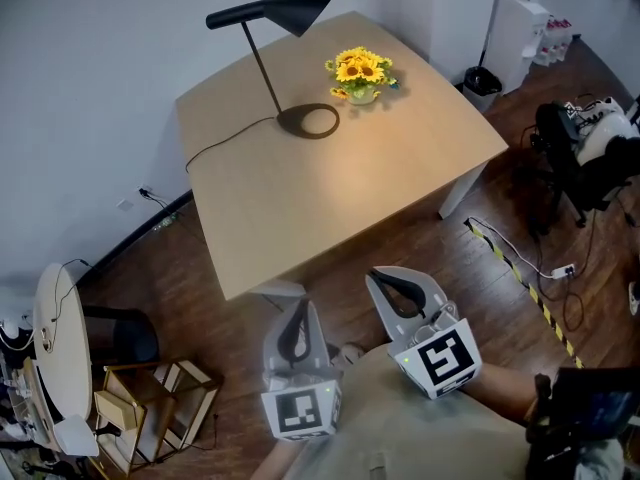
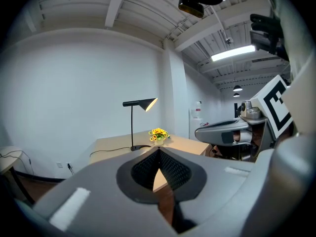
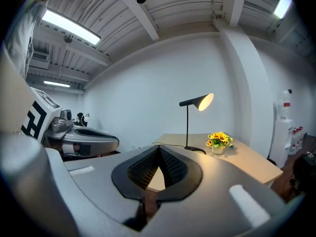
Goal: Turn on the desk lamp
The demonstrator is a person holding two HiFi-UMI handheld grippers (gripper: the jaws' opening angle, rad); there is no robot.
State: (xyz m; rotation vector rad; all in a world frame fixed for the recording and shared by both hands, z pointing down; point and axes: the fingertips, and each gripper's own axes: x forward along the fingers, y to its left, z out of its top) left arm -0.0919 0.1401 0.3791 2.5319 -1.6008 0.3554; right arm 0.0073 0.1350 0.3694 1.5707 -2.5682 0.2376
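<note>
The black desk lamp point(image 1: 290, 10) stands at the far left part of the light wooden table point(image 1: 330, 198), its ring base point(image 1: 308, 121) beside a pot of yellow flowers point(image 1: 360, 73). Its shade glows in the left gripper view point(image 2: 146, 103) and in the right gripper view point(image 3: 203, 101), and warm light lies on the tabletop. My left gripper point(image 1: 299, 305) and right gripper point(image 1: 376, 276) hang over the floor in front of the table's near edge, far from the lamp. Both are shut with tips meeting and nothing between them point(image 2: 159, 150) point(image 3: 159, 147).
The lamp's cable point(image 1: 215, 143) runs off the table's left edge to a wall socket. A white water dispenser point(image 1: 522, 23) and a black bin point(image 1: 481, 83) stand at the back right. Dark equipment point(image 1: 590, 153) and a floor cable point(image 1: 520, 268) lie to the right. A wire shelf point(image 1: 150, 398) sits lower left.
</note>
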